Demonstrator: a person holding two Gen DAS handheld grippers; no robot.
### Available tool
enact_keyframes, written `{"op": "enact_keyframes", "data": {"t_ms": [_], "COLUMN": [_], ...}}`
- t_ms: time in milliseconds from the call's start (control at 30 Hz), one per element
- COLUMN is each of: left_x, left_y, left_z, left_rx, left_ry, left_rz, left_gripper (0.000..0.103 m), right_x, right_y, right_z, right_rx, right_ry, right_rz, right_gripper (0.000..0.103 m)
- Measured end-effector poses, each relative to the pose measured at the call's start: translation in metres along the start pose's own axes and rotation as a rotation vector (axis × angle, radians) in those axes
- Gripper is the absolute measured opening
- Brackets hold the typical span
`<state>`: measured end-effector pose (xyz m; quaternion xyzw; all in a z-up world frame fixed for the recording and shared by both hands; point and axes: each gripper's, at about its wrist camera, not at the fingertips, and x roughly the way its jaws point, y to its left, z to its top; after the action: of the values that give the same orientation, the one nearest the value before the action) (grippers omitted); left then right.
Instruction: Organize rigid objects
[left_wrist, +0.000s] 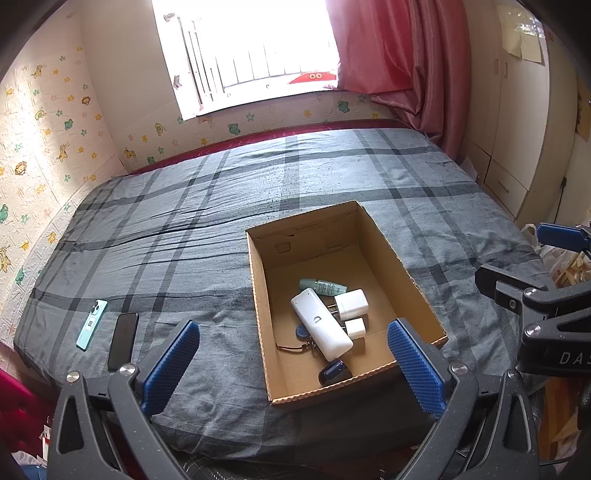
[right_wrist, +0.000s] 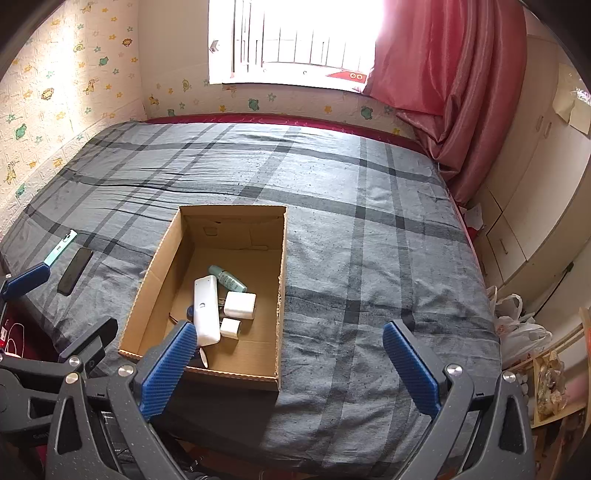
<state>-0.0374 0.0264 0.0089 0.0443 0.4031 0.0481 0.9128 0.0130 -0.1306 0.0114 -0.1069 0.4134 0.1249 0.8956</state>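
Observation:
An open cardboard box (left_wrist: 402, 258) (right_wrist: 282, 280) sits on the bed near its front edge. Inside lie a white remote (left_wrist: 320, 325) (right_wrist: 206, 308), two white chargers (left_wrist: 351, 303) (right_wrist: 240, 304), a green bottle (left_wrist: 321, 286) (right_wrist: 227, 278) and a small dark blue object (left_wrist: 334, 371). A teal phone (left_wrist: 91, 324) (right_wrist: 61, 247) and a black phone (left_wrist: 123, 340) (right_wrist: 75, 271) lie on the sheet left of the box. My left gripper (left_wrist: 293, 365) is open and empty, above the box's near end. My right gripper (right_wrist: 291, 363) is open and empty, over the box's near right corner.
The bed has a grey plaid sheet (left_wrist: 207, 206) (right_wrist: 369, 229). Patterned walls run along its left and far sides, with a window and a pink curtain (left_wrist: 391, 55). A cream wardrobe (right_wrist: 535, 184) and plastic bags (right_wrist: 517, 325) stand on the right.

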Motion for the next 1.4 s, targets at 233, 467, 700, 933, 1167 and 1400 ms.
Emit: {"op": "enact_keyframes", "data": {"t_ms": [233,467,700,933,1167,1400], "left_x": [0.001,0.003,0.006,0.009,0.014,0.019], "left_y": [0.001,0.000,-0.001,-0.003,-0.001,0.000], "left_z": [0.000,0.000,0.000,0.000,0.001,0.001], "left_rx": [-0.003,-0.005,-0.002,0.002,-0.002,-0.004], "left_ry": [0.003,0.006,0.007,0.009,0.016,0.024], "left_rz": [-0.003,-0.001,0.002,-0.008,-0.011,-0.014], "left_gripper": [0.103,0.103,0.103,0.103,0.103,0.103], "right_x": [0.001,0.003,0.004,0.005,0.009,0.013], "right_y": [0.000,-0.002,-0.003,-0.001,0.000,0.002], "right_z": [-0.001,-0.001,-0.001,0.000,0.000,0.001], "right_rx": [-0.001,0.004,0.003,0.011,0.010,0.008], "right_ry": [0.003,0.005,0.009,0.008,0.011,0.014], "right_rz": [0.005,0.008,0.009,0.006,0.005,0.000], "right_gripper": [0.103,0.103,0.103,0.103,0.103,0.103]}}
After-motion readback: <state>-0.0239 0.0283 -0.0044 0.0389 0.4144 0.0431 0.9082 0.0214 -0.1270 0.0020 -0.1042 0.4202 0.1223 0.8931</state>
